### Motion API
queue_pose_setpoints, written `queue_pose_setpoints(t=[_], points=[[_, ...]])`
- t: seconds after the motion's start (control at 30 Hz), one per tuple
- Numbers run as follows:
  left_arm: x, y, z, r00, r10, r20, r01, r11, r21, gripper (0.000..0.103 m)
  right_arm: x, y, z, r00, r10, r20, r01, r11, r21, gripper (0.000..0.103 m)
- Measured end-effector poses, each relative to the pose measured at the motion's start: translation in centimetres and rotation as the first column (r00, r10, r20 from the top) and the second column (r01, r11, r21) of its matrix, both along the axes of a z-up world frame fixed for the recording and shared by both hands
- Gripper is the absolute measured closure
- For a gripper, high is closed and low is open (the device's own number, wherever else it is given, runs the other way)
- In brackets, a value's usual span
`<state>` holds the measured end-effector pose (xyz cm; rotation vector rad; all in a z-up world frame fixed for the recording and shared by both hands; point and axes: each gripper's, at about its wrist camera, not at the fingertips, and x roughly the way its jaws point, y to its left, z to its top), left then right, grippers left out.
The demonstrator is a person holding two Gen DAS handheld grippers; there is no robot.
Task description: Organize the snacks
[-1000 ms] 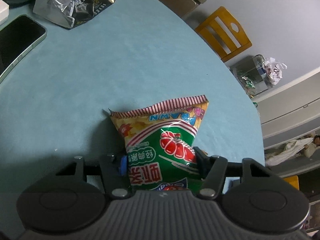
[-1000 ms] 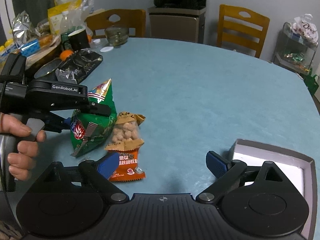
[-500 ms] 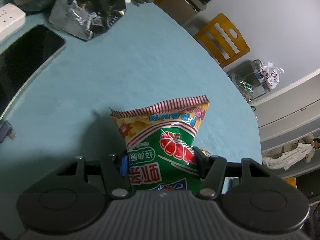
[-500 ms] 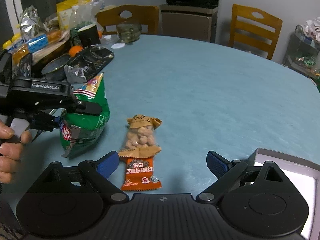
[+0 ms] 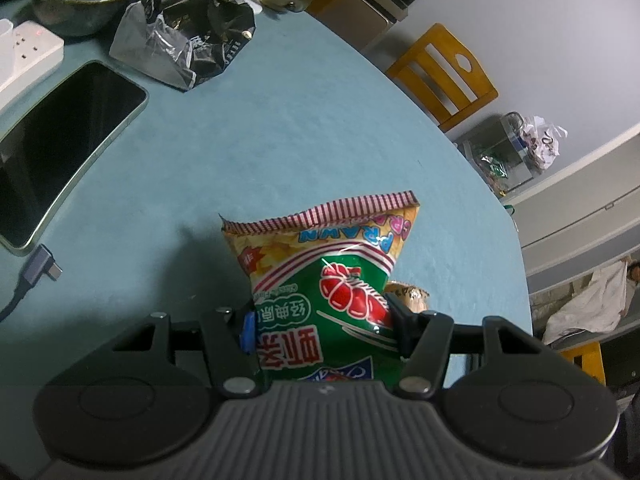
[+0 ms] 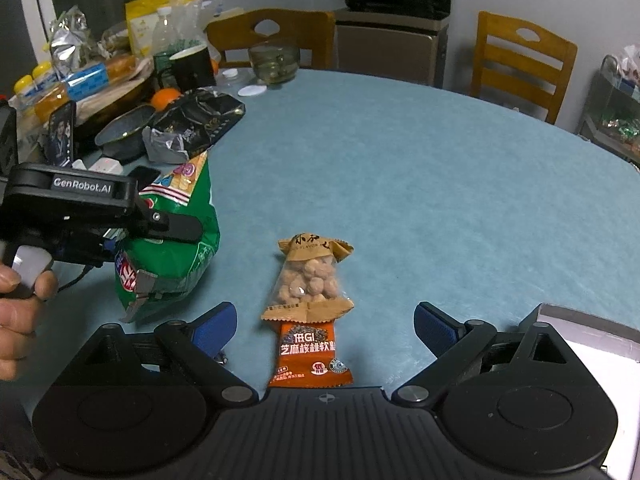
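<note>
Two small packs, the nut pack (image 6: 310,280) and the orange bar (image 6: 309,356), are seen lying end to end on the blue bench (image 6: 440,184), between the wide-spread jaws of the right gripper (image 6: 324,324), which grasp nothing. The prawn bag (image 5: 324,292) is clamped across its lower body by the left gripper (image 5: 320,332), its striped top seal pointing away from the camera and its bulk apparently lifted off the bench.

A puffed, slippery bag held only by its sides is likely to slide or swing if the hand is tipped or moved sharply; it could be dropped short of the grey box (image 6: 592,336) whose corner shows at the right edge. Too hard a squeeze could crush the crackers or burst the seal. Since the two packs touch or overlap, a closing of the right jaws could catch both, or push one aside instead of lifting it. The left gripper hangs close beside the right one in the right wrist view, so a crossing path toward the box risks a knock between them. The phone (image 5: 60,144) and its cable (image 5: 36,276) lie near the left gripper and could be snagged.

Both grippers are pointed steeply downward and forward. A person's hand (image 6: 18,312) is wrapped round the left gripper's handle, a finger resting on its trigger.
</note>
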<state>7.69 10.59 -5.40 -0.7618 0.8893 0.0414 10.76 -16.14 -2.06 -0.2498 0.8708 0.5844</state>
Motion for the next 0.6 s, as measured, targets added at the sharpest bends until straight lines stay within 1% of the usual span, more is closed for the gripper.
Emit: queue_pose_setpoints(t=[0.27,0.37,0.6], points=[[-0.8,-0.1,0.3,0.999,-0.046,0.009,0.045,0.998,0.045,0.045,0.4,1.1,-0.2,1.000,0.016,0.011,-0.016,1.000,-0.009,0.006],[-1.1,0.0,0.1,0.999,-0.054,0.007,0.054,0.997,0.049,0.045,0.8,2.0,-0.5,0.999,0.027,0.021,-0.027,0.999,-0.022,0.006],[-1.5,0.4,0.0,0.998,-0.069,0.002,0.069,0.996,0.056,0.045,2.8,4.2,-2.1,1.000,0.014,-0.003,-0.014,0.999,-0.030,0.008]])
